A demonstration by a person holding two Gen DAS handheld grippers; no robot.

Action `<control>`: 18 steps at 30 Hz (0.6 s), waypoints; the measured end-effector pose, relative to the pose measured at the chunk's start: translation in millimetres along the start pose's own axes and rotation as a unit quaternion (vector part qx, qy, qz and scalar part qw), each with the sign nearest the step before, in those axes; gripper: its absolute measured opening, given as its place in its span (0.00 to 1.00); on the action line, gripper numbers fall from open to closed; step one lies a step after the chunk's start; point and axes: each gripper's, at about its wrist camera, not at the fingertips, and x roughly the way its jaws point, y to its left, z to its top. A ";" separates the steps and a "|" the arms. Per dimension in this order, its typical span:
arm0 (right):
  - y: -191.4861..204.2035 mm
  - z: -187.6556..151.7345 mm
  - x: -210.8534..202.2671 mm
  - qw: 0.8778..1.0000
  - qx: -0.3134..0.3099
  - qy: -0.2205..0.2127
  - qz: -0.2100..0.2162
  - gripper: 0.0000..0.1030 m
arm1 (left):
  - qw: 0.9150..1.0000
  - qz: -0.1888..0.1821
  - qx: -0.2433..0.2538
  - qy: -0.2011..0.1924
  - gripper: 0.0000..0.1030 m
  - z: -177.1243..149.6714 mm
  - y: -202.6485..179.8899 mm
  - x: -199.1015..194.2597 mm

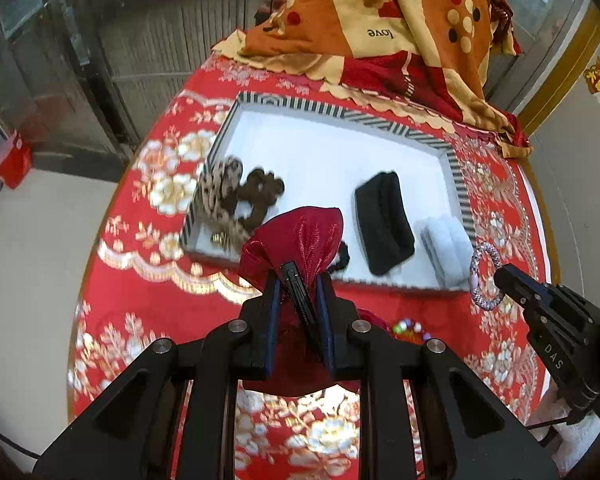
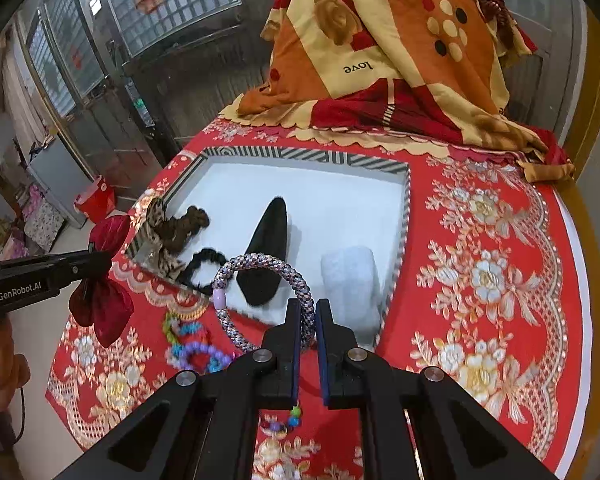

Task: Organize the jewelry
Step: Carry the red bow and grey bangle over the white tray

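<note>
In the left wrist view, the left gripper [image 1: 298, 280] is clenched on a red satin hair bow [image 1: 296, 236] at its knot, held above the near rim of the striped-edged tray [image 1: 340, 112]. The bow's long axis runs along the fingers, one shiny lobe fanning away toward the tray, the other hanging back under the gripper. A black clip bar lies slantwise between the fingers. Inside the tray lie a leopard-print scrunchie [image 1: 220, 196], a brown scrunchie [image 1: 260, 196], a black plush clip [image 1: 384, 224] and a white plush clip [image 1: 448, 244].

In the right wrist view, the right gripper [image 2: 308, 312] grips a braided lilac hair tie [image 2: 256, 276] by its rim, the ring standing on edge over the tray's near edge, its purple bead at the left. Colourful beaded bracelets [image 2: 192, 344] rest on the red floral cloth [image 2: 480, 280] covering the counter.
</note>
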 end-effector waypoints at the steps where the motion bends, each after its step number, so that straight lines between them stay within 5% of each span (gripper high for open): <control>1: 0.2 2.5 1.6 1.000 0.000 -0.001 -0.001 0.06 | 1.000 0.002 0.004 -0.002 0.16 4.6 0.2 1.3; 18: -9.1 53.2 45.7 0.999 0.025 0.010 -0.026 0.06 | 1.000 0.002 0.025 0.016 0.16 66.9 9.5 48.4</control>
